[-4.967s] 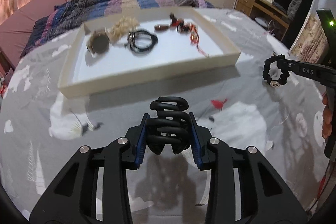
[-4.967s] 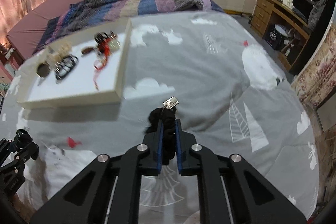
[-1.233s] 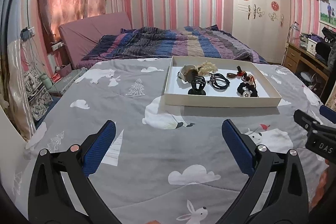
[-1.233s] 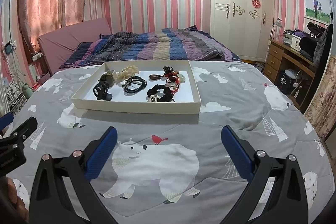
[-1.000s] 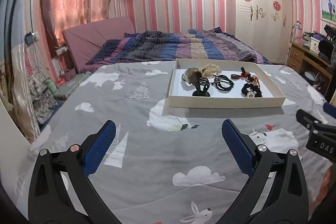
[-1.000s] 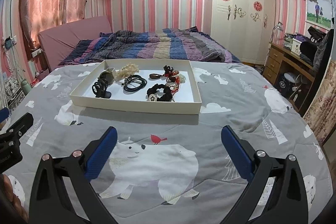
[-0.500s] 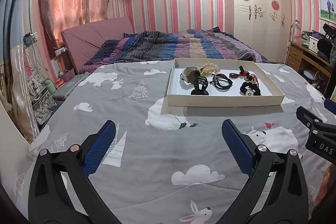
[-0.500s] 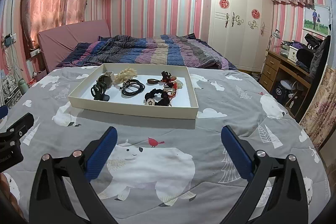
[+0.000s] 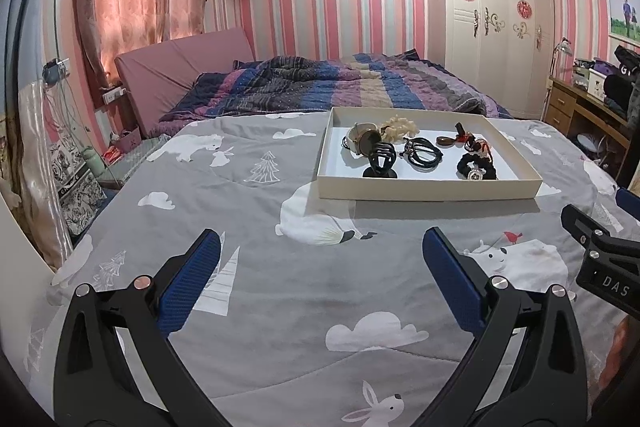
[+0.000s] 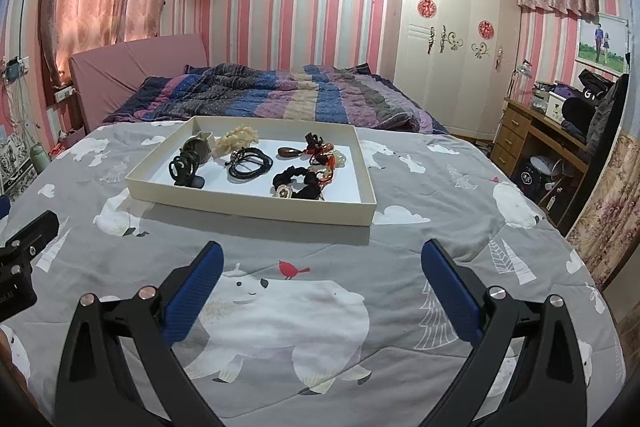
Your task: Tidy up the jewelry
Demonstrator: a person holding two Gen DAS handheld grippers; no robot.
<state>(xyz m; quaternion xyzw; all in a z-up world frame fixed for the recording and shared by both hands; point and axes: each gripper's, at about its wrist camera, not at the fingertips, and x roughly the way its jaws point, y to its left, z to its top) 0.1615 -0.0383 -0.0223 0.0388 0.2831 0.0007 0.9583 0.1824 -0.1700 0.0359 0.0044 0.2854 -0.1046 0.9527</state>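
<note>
A shallow cream tray (image 9: 424, 189) (image 10: 256, 205) lies on the grey patterned bedspread. In it are a black claw clip (image 9: 381, 159) (image 10: 184, 167), black cord bands (image 9: 423, 151) (image 10: 249, 159), a black scrunchie with a charm (image 9: 477, 167) (image 10: 298, 182), a watch (image 9: 360, 139), a cream hair piece (image 9: 398, 127) and red beaded pieces (image 10: 320, 151). My left gripper (image 9: 320, 283) is open and empty, well in front of the tray. My right gripper (image 10: 322, 285) is open and empty, also short of the tray.
A striped quilt (image 9: 340, 83) is bunched behind the tray. A white wardrobe (image 10: 452, 39) and a wooden desk (image 10: 532, 139) stand at the right. A bedside clutter area (image 9: 72, 171) is at the left. Each gripper shows at the other view's edge.
Five seconds ago the left gripper held the claw clip and the right held the scrunchie; both now lie in the tray. Both grippers are open and drawn back; little movement lately.
</note>
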